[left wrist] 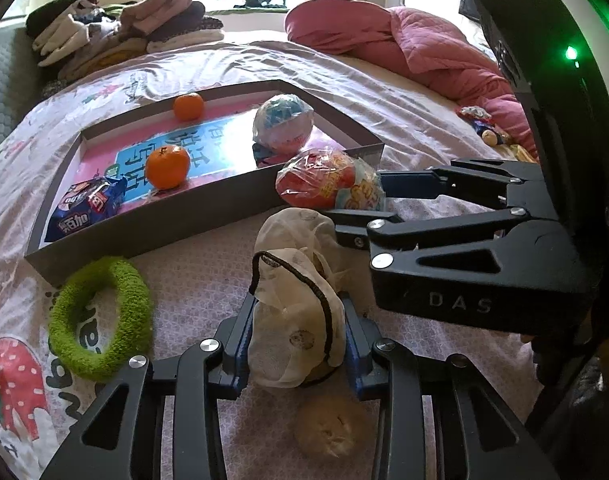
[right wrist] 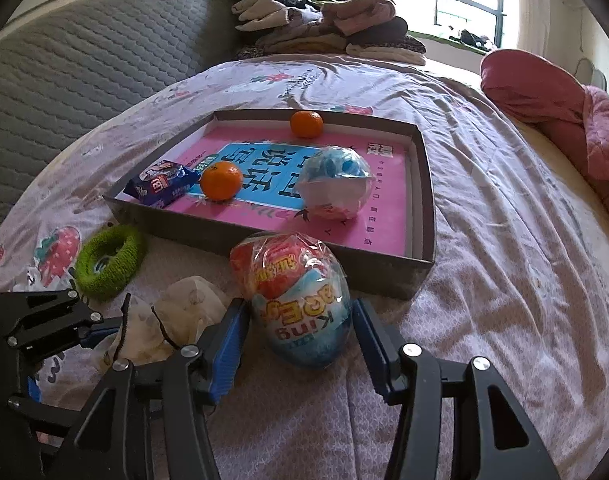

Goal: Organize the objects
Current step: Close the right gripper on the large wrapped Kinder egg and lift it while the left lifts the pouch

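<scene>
A cream cloth pouch with a black drawstring lies on the bedsheet, and my left gripper is shut on it, both blue pads pressing its sides. In the right wrist view the pouch shows at the lower left. A wrapped red and blue toy egg lies just in front of the shallow cardboard box. My right gripper straddles the egg, open, its pads a hair off the wrapper. The left wrist view shows that gripper from the side, at the egg.
The box holds two tangerines, a blue snack packet and another wrapped egg. A green fuzzy ring lies left of the pouch. Snack packets, a pink quilt and piled clothes lie farther off.
</scene>
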Demonstrator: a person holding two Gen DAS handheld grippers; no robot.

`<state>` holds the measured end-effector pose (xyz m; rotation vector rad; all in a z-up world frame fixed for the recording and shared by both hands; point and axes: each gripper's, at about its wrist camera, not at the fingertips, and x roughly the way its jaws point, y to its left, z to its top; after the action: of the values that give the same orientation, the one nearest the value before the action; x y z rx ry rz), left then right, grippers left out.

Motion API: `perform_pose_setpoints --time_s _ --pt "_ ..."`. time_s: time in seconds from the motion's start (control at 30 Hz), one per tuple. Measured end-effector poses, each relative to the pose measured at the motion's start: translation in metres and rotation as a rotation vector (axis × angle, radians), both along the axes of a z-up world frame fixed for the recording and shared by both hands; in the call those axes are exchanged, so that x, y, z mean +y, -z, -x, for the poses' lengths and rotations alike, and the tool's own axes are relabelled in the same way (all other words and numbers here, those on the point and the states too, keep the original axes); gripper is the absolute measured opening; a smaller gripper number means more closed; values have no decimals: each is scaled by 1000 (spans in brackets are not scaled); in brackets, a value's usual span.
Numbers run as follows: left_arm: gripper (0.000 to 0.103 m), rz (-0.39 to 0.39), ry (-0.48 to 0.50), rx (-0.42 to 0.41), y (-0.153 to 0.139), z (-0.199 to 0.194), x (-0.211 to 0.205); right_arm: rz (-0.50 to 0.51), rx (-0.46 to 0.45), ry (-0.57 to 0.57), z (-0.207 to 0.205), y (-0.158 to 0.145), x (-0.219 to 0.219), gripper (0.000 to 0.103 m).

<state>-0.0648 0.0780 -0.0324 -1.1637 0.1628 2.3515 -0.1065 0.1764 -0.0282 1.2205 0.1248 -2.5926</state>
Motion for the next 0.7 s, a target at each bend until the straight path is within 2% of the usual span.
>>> perform_pose_setpoints --time_s 0.2,0.27,0.47,0.57,0.7 --pt "37 -10 -4 -11 1 1 -2 -40 11 -29 1 3 -6 58" --pt "37 -1 -6 -14 1 1 -1 -60 -17 -33 5 11 -9 54" --pt "37 -18 -8 -13 0 0 -4 78 -72 -10 11 10 3 49" --pt "31 -25 -10 -12 -2 0 -6 87 -67 -9 10 8 5 49" --pt "28 -31 -11 0 -6 0 -7 113 -47 -9 6 0 7 49"
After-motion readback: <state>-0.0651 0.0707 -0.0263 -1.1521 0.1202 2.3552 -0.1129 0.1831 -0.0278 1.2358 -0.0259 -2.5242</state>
